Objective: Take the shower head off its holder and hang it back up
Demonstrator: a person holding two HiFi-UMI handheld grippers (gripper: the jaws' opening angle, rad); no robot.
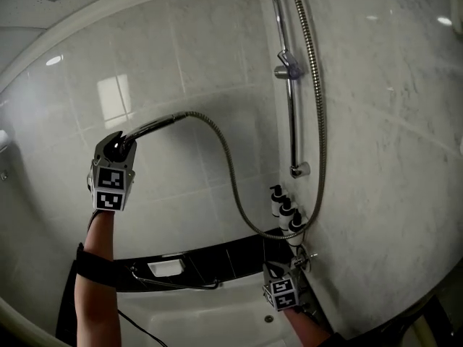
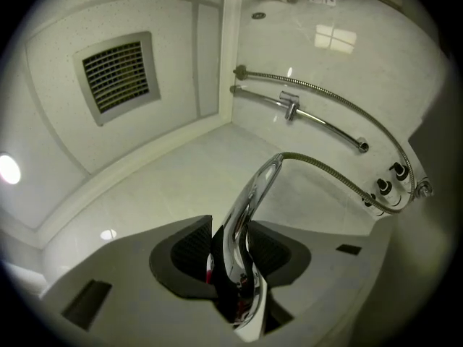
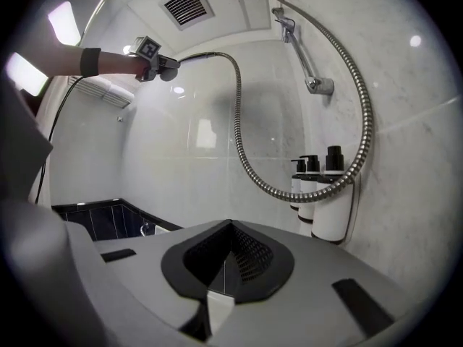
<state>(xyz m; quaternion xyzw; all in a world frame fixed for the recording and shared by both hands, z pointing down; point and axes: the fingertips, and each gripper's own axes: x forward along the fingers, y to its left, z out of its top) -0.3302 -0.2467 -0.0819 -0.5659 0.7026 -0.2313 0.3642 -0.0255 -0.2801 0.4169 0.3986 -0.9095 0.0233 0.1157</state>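
My left gripper (image 1: 119, 147) is raised in front of the tiled wall, shut on the chrome shower head (image 1: 150, 128). In the left gripper view the shower head's handle (image 2: 244, 215) is clamped between the jaws of the left gripper (image 2: 230, 246), its wide end close to the camera. The metal hose (image 1: 233, 179) arcs down from the handle, loops low and climbs the right wall. The empty holder (image 1: 289, 65) sits high on the slide rail (image 1: 292, 121), well right of the shower head. Low down near the tap, my right gripper (image 1: 273, 270) is shut on nothing, as the right gripper view shows (image 3: 230, 250).
Three pump bottles (image 1: 285, 210) hang on the wall below the rail, inside the hose loop. A dark-tiled ledge (image 1: 217, 259) and the white bathtub (image 1: 210, 309) lie below. A ceiling vent (image 2: 116, 71) is above. The right gripper view shows the left gripper (image 3: 153, 63) and the bottles (image 3: 322, 190).
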